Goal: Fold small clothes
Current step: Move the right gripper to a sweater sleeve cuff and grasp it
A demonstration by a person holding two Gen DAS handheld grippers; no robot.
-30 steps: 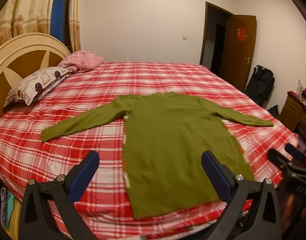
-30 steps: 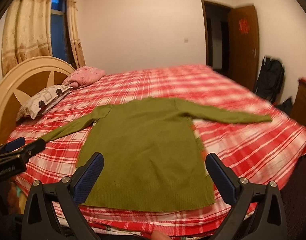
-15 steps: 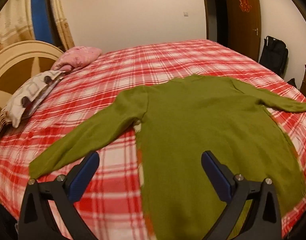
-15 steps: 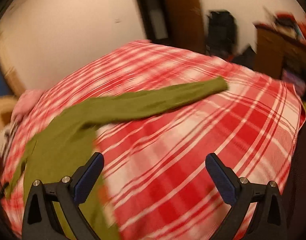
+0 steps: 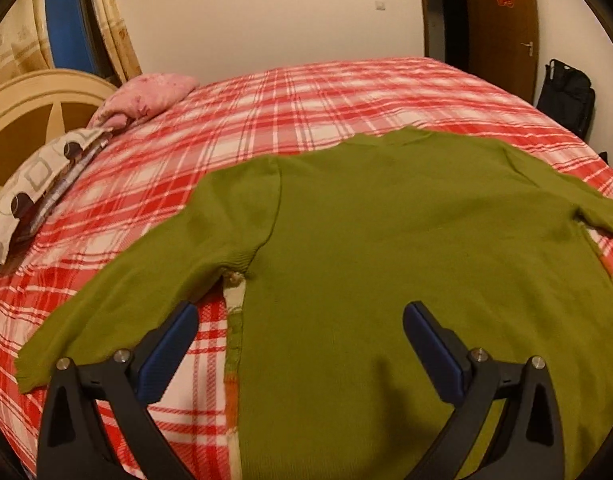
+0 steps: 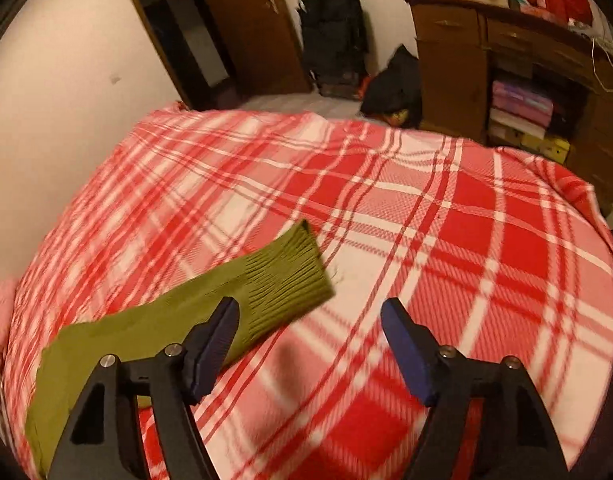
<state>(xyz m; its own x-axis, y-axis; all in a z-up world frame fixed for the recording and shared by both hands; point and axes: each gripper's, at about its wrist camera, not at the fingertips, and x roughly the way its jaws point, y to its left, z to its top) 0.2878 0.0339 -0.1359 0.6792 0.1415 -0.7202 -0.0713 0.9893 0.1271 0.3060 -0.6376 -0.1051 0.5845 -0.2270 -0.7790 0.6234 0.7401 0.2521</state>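
An olive green long-sleeved sweater [image 5: 406,248] lies flat on the red plaid bed [image 5: 306,96], sleeves spread out. My left gripper [image 5: 300,320] is open and empty, just above the sweater's body near the left armpit. Its left sleeve [image 5: 118,292] stretches toward the bed's near left edge. My right gripper [image 6: 310,316] is open and empty, low over the bed beside the ribbed cuff [image 6: 286,276] of the right sleeve, which lies by my left finger [image 6: 214,340].
Two pillows [image 5: 50,176] lie against the wooden headboard [image 5: 30,112] at the left. A wooden dresser [image 6: 518,64], black bags [image 6: 334,40] and an open door [image 6: 242,28] stand beyond the bed's far side.
Both grippers have moved closer to the bed. The left has come down over the sweater's left side. The right has swung right and down to the right sleeve's cuff.
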